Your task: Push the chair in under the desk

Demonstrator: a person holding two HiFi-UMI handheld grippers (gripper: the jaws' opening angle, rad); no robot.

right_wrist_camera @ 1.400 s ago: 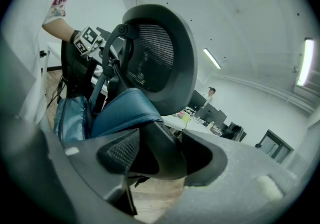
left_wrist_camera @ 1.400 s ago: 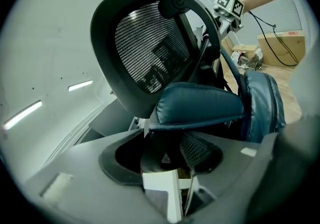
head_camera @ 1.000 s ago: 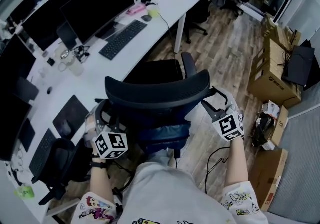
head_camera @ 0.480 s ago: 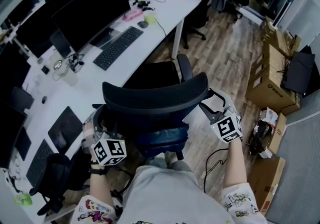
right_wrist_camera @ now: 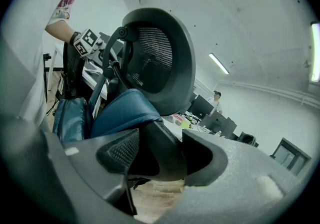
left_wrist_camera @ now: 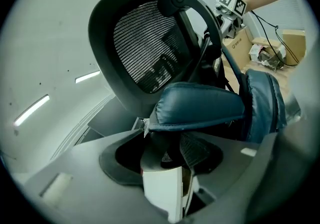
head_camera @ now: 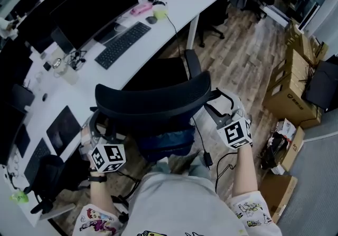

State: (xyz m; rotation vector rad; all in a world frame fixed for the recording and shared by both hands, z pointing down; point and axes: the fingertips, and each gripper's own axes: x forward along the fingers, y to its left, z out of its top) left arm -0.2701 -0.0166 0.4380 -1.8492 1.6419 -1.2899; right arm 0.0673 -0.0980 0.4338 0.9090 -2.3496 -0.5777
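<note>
The black mesh office chair (head_camera: 153, 100) stands with its back to me and its seat partly under the long white desk (head_camera: 174, 10). A blue lumbar cushion (head_camera: 169, 142) hangs on the back. My left gripper (head_camera: 95, 124) is shut on the left edge of the backrest (left_wrist_camera: 145, 47). In the left gripper view that gripper (left_wrist_camera: 165, 150) has the dark frame edge between its pads. My right gripper (head_camera: 215, 104) is shut on the right edge. In the right gripper view this gripper (right_wrist_camera: 160, 153) has the backrest (right_wrist_camera: 160, 62) rim filling its gap.
Monitors and a keyboard (head_camera: 122, 44) sit on the desk. Another dark chair (head_camera: 50, 177) stands at the lower left, and one more (head_camera: 222, 2) at the far end. Cardboard boxes (head_camera: 288, 90) line the right side. A cable (head_camera: 222, 169) trails on the wood floor.
The chair has moved forward toward the desk with both grippers still on its backrest. My arms have followed it.
</note>
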